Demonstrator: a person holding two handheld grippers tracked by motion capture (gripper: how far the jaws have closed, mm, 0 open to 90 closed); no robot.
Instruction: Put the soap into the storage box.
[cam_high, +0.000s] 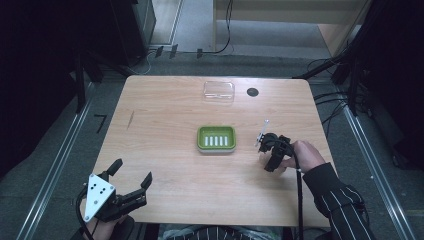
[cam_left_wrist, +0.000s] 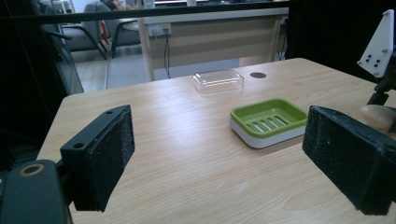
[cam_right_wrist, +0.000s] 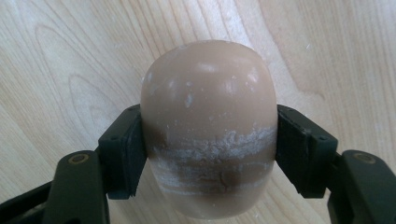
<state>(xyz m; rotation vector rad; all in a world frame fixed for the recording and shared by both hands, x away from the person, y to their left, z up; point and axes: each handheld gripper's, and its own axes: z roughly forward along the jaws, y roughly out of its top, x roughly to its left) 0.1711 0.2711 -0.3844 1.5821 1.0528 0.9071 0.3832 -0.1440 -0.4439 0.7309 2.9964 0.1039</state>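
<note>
Soap bar (cam_right_wrist: 209, 130) sits btwn the right gripper's (cam_right_wrist: 209, 154) two black jaws, clamped on both sides w/ pads pressed against its flanks. It's a rounded, oval lump, tan-pink, smooth and a bit glossy on the upper part. Lower part is rougher: a whitish crusty band runs across it, w/ darker brown patches and a small dent below that. A few pale flecks dot the top. Light wood grain of the table (cam_right_wrist: 56, 56) lies right behind it; can't tell if the bar touches the wood or is just off it.

High view: right gripper (cam_high: 272, 150) is on the right side of the table (cam_high: 165, 105), held by the person's right hand (cam_high: 306, 156), striped sleeve (cam_high: 340, 200) behind it, cable trailing toward the near edge. Soap itself is hidden under the gripper there. Green soap dish (cam_high: 216, 138) w/ white slotted insert sits mid-table, left of that gripper and apart from it. Clear plastic lid (cam_high: 219, 91) lies farther back, near a small dark round spot (cam_high: 252, 92) on the top.

Left gripper (cam_high: 132, 176) is at the near-left corner, jaws spread wide, nothing btwn them. Left gripper view: its pads (cam_left_wrist: 109, 156) frame the dish (cam_left_wrist: 268, 120) and lid (cam_left_wrist: 218, 80), and the soap (cam_left_wrist: 377, 115) peeks in at the right edge.
</note>
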